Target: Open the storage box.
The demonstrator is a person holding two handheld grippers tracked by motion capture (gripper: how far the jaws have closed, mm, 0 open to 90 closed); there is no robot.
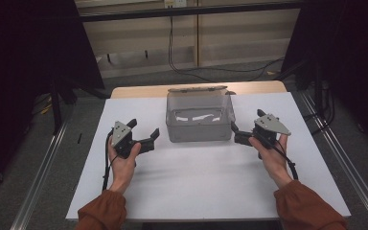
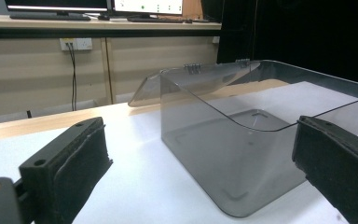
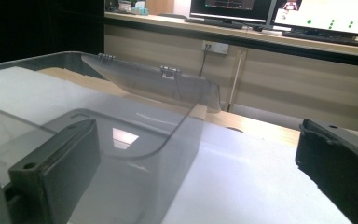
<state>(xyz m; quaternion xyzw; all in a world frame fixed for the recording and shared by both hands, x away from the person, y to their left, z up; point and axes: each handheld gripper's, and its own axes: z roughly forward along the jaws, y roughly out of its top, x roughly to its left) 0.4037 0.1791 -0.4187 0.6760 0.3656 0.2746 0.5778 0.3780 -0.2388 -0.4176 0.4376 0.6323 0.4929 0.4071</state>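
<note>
A clear grey plastic box point(image 1: 199, 125) stands mid-table, its hinged lid point(image 1: 197, 89) folded open at the back. My left gripper point(image 1: 144, 128) is held just left of the box, open and empty, with its jaws pointing toward it. In the left gripper view the box point(image 2: 242, 154) lies ahead between the wide-apart jaws of the left gripper point(image 2: 200, 163). My right gripper point(image 1: 247, 121) is open at the box's right wall. In the right gripper view the box point(image 3: 135, 140) sits by the left jaw, which looks hazy as if seen through the wall. The right gripper point(image 3: 196, 163) holds nothing.
A white sheet point(image 1: 196, 182) covers the table, with a wooden edge point(image 1: 139, 91) behind it. Metal rails point(image 1: 43, 167) run along both sides on the floor, and cables point(image 1: 211, 69) lie behind. A bench with monitors point(image 3: 317, 18) stands beyond.
</note>
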